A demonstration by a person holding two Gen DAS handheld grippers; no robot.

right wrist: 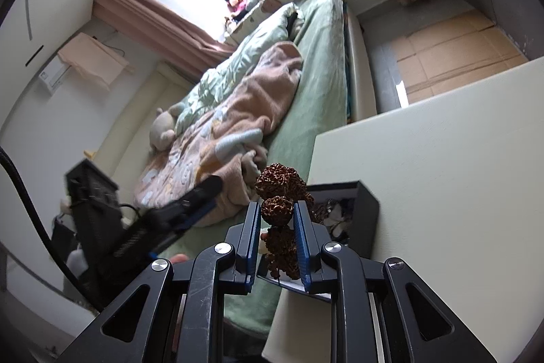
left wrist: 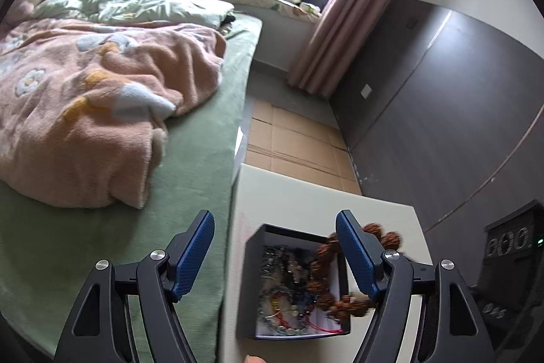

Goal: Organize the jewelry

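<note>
**Bead bracelet held over the open jewellery box**

A bracelet of large, knobbly brown seed beads (right wrist: 277,189) is clamped between the two blue pads of the right gripper (right wrist: 277,228). In the right wrist view one bead is pinched squarely between the pads, two more stand above the fingertips, and the rest of the loop hangs down between the fingers towards the camera. In the left wrist view the same bracelet (left wrist: 323,274) is seen as a drooping loop whose long axis runs from upper right to lower left, with its lower end over the right side of a small dark box (left wrist: 250,261). Whether the lowest beads already touch the contents cannot be told.

The box is open at the top and is filled with a tangle of chains and glass beads (left wrist: 289,288). It stands on a pale tabletop (left wrist: 384,213), close to the edge that faces a bed with a green sheet (left wrist: 190,179) and a pink fleece blanket (left wrist: 102,111).

The left gripper (left wrist: 275,257) is spread wide and grasps nothing; the box is framed between its fingers and the bracelet hangs just behind its right-hand finger. In the right wrist view the left gripper (right wrist: 200,196) appears to the left of the bracelet, apart from it.

The right hand is judged nearer to the task's thing, since it alone carries it; the box lies just below and ahead of that grip, so a short lowering is likely needed before release
</note>
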